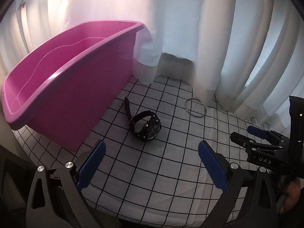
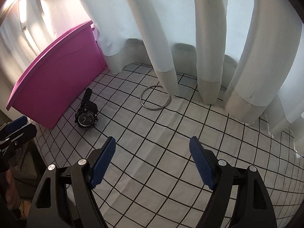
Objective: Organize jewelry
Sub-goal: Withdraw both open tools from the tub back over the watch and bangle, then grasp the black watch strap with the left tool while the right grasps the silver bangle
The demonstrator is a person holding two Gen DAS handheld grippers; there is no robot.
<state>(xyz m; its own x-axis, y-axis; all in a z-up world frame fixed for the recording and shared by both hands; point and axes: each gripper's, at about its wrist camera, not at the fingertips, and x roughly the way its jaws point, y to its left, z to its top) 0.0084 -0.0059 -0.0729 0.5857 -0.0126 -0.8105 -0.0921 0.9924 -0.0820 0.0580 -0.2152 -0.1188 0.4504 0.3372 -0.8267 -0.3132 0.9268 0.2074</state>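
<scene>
A black sport watch [image 1: 145,126] lies on the white grid-patterned cloth [image 1: 152,171], close to the side of an empty pink plastic tub [image 1: 62,76]. A thin metal bangle [image 1: 195,107] lies farther right, near the curtain hem. My left gripper [image 1: 151,148] hovers open just short of the watch, nothing between its blue pads. In the right wrist view the watch [image 2: 86,116] sits to the left by the tub [image 2: 57,79] and the bangle [image 2: 154,97] lies straight ahead. My right gripper [image 2: 153,144] is open and empty, some way short of the bangle.
White curtains [image 2: 190,38] hang down to the cloth behind the bangle and the tub. The right gripper's body [image 1: 266,144] shows at the right edge of the left wrist view, and the left gripper's body [image 2: 13,133] shows at the left edge of the right wrist view.
</scene>
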